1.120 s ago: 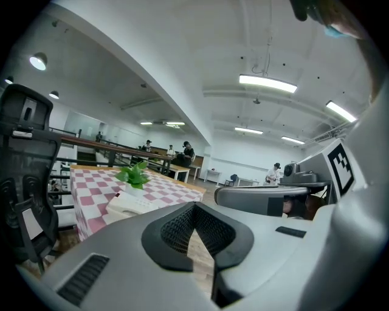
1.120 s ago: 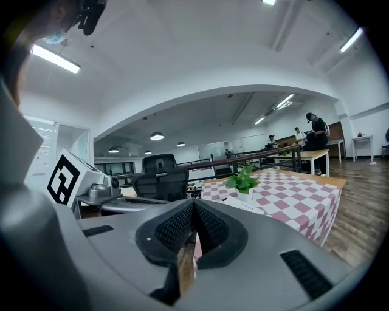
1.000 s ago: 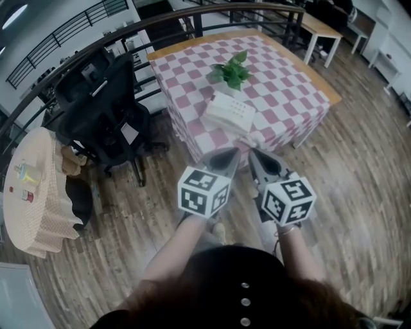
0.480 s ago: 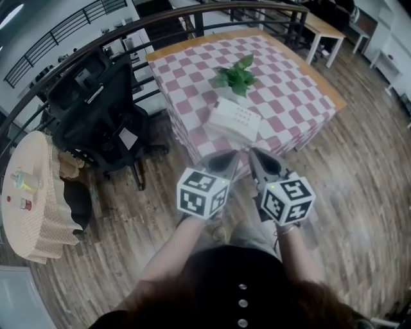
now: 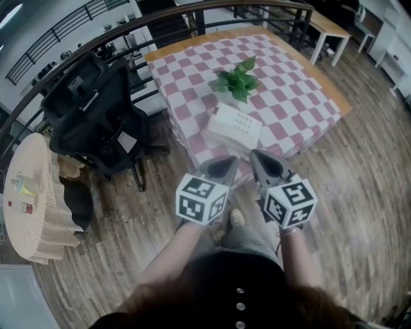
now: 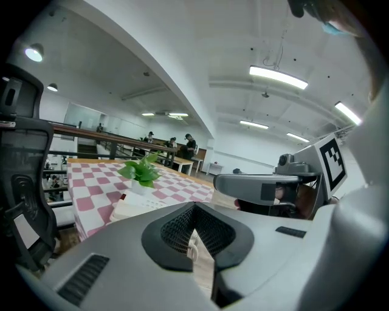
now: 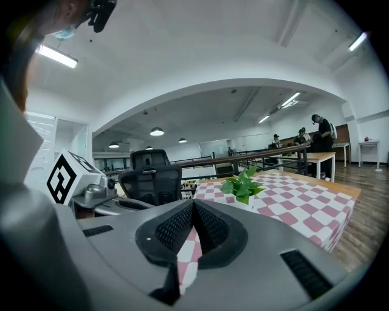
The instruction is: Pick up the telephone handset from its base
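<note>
White telephone (image 5: 234,123) lies beyond left claw (image 5: 229,162) and right claw (image 5: 257,157) (both closed).

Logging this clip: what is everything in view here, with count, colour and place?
telephone: one, white, near edge of the checked table
potted plant: one, green, just behind the telephone
table: one, pink-and-white checked cloth, ahead of the grippers
office chair: one, black, left of the table
round table: one, beige cloth, far left
railing: one, dark, behind chair and table
floor: one, brown wood, all around
left gripper: one, grey, jaws together, empty, short of the table
right gripper: one, grey, jaws together, empty, beside the left
</note>
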Available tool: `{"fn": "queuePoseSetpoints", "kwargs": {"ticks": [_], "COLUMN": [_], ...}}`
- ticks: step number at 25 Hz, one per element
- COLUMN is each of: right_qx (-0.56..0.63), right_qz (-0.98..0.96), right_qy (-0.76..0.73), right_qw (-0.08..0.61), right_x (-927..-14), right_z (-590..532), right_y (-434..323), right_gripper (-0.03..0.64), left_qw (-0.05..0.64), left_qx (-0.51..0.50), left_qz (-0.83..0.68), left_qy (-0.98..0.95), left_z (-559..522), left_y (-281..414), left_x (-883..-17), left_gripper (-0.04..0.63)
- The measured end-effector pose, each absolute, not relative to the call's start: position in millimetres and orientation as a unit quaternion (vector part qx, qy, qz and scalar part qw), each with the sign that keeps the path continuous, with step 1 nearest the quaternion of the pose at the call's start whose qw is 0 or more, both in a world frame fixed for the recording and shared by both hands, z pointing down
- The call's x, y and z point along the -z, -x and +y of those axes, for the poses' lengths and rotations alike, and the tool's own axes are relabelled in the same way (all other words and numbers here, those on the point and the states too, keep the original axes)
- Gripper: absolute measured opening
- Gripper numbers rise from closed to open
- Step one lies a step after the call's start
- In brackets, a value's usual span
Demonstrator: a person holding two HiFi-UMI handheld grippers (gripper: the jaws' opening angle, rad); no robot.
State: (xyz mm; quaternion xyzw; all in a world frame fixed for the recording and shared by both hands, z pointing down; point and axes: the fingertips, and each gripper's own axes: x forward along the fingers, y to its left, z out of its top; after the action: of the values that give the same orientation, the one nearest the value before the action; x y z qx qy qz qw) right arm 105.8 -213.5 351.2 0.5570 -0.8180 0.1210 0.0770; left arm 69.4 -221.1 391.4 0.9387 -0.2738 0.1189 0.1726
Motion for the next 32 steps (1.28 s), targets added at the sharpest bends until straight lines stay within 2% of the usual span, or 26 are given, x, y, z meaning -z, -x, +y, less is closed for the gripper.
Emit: {"fn": "queuePoseSetpoints", "kwargs": {"ticks": [13,21,32], "right_qx": [-0.172,-0.13,-0.13], "right_qz": [-0.845,-0.864,-0.88], "right_qy": [-0.495,-0.458,-0.397], "right_qw": [0.106,0.164,0.226], "right_x": [-383.8,-400.0,-433.1], "right_z": [-274.5,-303.3,-335.1], "right_y": [-124.3,-124.1,-112.4], "right_gripper": [0.009,0.01,0.011], "left_qw": [0.205,0.229,0.261], "left_qx": [-0.118,-0.123,-0.124], "left_qz": [-0.299,-0.318,-0.353], "left_qy": [-0.925,-0.912,-0.89], "left_z": [-274.7,-294.7,-309.4], "left_y": [-88.1,-94.2,-86.3], "left_x": [-412.0,-433.4,-463.1], "left_gripper": [0.006,0.006,0.006]}}
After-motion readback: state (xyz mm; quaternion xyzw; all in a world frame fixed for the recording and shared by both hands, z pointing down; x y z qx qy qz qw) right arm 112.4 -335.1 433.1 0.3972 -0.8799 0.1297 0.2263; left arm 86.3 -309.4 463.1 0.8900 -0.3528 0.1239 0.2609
